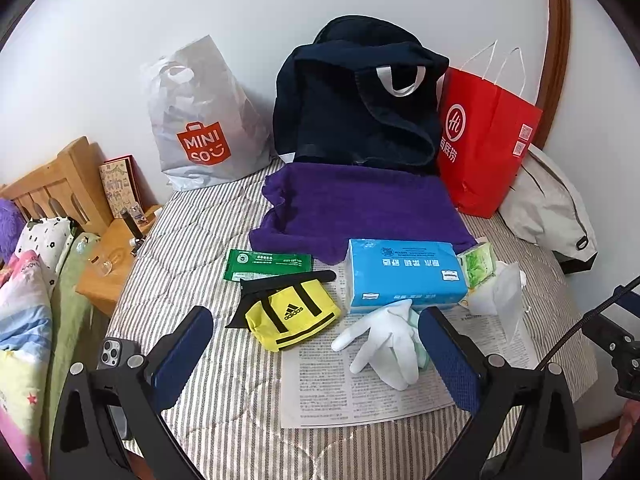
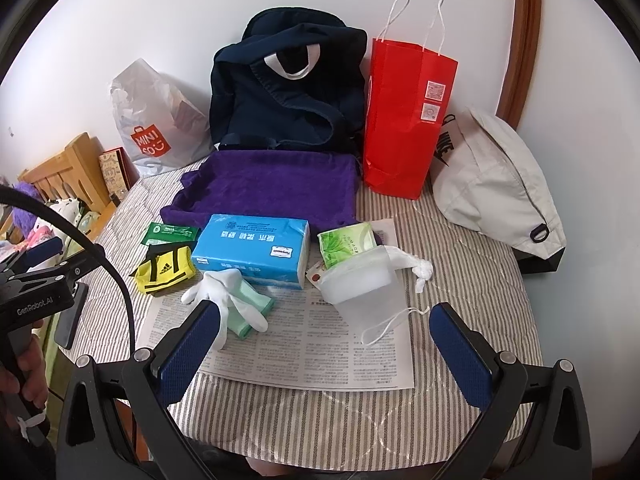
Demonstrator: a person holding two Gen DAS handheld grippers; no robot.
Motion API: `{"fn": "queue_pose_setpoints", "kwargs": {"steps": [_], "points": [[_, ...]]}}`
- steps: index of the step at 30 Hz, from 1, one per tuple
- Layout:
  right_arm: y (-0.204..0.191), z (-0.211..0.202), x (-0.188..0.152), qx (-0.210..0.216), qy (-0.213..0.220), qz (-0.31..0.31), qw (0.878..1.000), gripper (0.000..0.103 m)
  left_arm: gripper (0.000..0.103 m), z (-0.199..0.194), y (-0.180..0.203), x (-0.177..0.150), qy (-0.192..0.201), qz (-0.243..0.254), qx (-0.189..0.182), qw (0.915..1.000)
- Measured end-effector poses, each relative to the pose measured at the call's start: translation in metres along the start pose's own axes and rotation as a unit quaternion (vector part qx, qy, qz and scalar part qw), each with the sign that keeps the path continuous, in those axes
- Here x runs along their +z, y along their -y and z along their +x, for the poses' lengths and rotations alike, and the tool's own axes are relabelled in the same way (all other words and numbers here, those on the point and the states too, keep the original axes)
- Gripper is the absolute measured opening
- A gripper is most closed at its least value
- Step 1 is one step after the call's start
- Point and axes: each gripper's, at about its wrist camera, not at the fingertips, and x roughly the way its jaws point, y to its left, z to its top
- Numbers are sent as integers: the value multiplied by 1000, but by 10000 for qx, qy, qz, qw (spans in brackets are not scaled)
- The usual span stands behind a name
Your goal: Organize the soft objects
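Both grippers, left (image 1: 316, 354) and right (image 2: 324, 346), are hovering spread and empty, seemingly starting; the glove (image 1: 384, 340) is lying on the newspaper (image 2: 304, 344), likely needing a pinch.

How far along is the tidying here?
Nothing looks put away yet. Both the left gripper and right gripper are open and empty. The white gloves, yellow pouch, tissue pack and purple towel lie loose on the bed.
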Motion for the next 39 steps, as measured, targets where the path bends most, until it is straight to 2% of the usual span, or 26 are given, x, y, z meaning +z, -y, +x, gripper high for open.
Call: {"fn": "queue_pose_setpoints", "kwargs": {"steps": [34,39], "points": [[-1,1,0,9,-24,-33,10000,103,103,1,1,2,29,51,-47,10000],[3,9,-2,-5,-60,-44,10000,103,103,11,-5,3,-97,-53,-12,9999]]}}
